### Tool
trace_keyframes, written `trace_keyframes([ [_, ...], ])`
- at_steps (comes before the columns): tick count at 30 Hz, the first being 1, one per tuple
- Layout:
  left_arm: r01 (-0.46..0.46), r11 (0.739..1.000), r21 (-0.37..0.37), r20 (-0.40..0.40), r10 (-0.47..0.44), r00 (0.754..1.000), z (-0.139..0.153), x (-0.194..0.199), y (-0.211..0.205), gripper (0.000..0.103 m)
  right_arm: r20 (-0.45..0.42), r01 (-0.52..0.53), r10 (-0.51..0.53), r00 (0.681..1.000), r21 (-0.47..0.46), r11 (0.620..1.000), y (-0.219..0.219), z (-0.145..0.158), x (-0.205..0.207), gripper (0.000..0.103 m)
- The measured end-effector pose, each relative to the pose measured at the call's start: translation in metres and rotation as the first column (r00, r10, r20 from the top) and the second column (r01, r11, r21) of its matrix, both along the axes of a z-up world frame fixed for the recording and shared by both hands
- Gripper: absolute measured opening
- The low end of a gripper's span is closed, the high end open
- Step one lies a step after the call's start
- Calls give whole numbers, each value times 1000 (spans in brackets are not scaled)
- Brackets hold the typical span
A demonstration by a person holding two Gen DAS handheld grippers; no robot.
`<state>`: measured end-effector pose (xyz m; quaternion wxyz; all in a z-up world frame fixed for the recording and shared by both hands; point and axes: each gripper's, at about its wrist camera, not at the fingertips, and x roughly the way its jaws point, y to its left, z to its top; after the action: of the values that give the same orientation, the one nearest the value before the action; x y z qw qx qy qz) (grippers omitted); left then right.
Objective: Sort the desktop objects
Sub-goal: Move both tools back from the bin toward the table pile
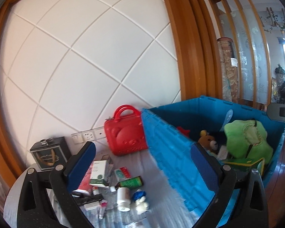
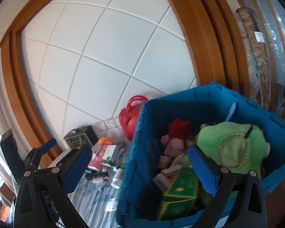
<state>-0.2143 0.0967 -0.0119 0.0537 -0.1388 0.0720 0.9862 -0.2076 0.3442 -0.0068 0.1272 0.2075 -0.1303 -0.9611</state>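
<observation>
A blue plastic bin [image 1: 172, 152] [image 2: 140, 133] stands on the table's right side, holding a green plush [image 1: 247, 138] [image 2: 231, 148], a brown teddy [image 1: 209, 142], a pink plush [image 2: 173, 144] and a green box [image 2: 180, 191]. Loose small items lie left of it: a white pill bottle [image 1: 123, 199], a green bottle [image 1: 132, 182], a white-green box [image 1: 98, 172], a blue-white toy [image 1: 140, 201]. My left gripper [image 1: 144, 163] is open and empty, above the table by the bin's near wall. My right gripper [image 2: 140, 167] is open and empty over the bin's left edge.
A red toy case [image 1: 126, 133] [image 2: 129, 117] leans at the wall behind the bin. A black box [image 1: 49, 153] [image 2: 79, 136] stands at the back left. Wall sockets [image 1: 87, 135] sit low on the white tiled wall. The left gripper shows at the left of the right wrist view [image 2: 34, 152].
</observation>
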Motion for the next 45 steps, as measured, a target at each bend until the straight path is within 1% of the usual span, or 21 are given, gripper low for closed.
trace_keyframes([
  [4, -63, 998, -26, 11, 63, 998, -6, 0, -43, 101, 27, -28, 28, 999, 8, 1000, -43, -7, -7, 102],
  [8, -142, 989, -30, 38, 143, 989, -16, -4, -94, 102, 45, -55, 54, 997, 15, 998, -93, -15, -14, 102],
  [12, -197, 979, -52, 58, 200, 978, -26, -7, -139, 101, 78, -73, 72, 994, 18, 997, -140, -28, -24, 102],
  [14, -210, 976, -58, 73, 214, 974, -32, -9, -159, 102, 92, -73, 72, 993, 9, 997, -160, -37, -29, 102],
  [17, -257, 964, -64, 100, 263, 960, -41, -15, -187, 102, 116, -73, 73, 991, -3, 997, -185, -50, -34, 102],
  [20, -294, 952, -80, 109, 302, 947, -49, -23, -206, 102, 142, -66, 67, 988, -12, 998, -202, -60, -40, 102],
  [22, -305, 950, -73, 121, 312, 942, -54, -27, -217, 102, 162, -66, 67, 985, -13, 998, -210, -64, -45, 102],
  [25, -322, 945, -49, 140, 326, 935, -62, -35, -230, 102, 182, -74, 70, 981, 16, 997, -220, -69, -53, 102],
  [28, -357, 932, -69, 146, 363, 920, -69, -43, -238, 102, 179, -91, 81, 981, 51, 995, -225, -72, -61, 102],
  [30, -364, 929, -71, 148, 371, 917, -73, -44, -246, 102, 178, -90, 79, 981, 59, 994, -224, -74, -65, 102],
  [32, -380, 921, -85, 144, 389, 910, -76, -44, -251, 102, 183, -83, 73, 980, 49, 995, -219, -77, -71, 102],
  [34, -390, 917, -83, 143, 398, 906, -80, -44, -259, 102, 191, -81, 71, 979, 48, 996, -216, -80, -78, 102],
  [36, -401, 913, -73, 155, 408, 900, -86, -45, -266, 102, 193, -77, 62, 979, 68, 995, -215, -84, -86, 102],
  [39, -423, 904, -70, 177, 428, 886, -97, -49, -273, 101, 215, -85, 66, 974, 81, 993, -214, -98, -102, 102],
  [41, -420, 904, -74, 186, 427, 885, -104, -52, -276, 102, 242, -91, 66, 968, 93, 991, -218, -109, -115, 102],
  [43, -421, 902, -96, 183, 432, 883, -113, -55, -278, 102, 263, -113, 86, 961, 91, 989, -223, -120, -127, 102],
  [45, -414, 905, -99, 201, 426, 882, -122, -59, -283, 102, 283, -139, 101, 954, 115, 984, -233, -135, -143, 102],
])
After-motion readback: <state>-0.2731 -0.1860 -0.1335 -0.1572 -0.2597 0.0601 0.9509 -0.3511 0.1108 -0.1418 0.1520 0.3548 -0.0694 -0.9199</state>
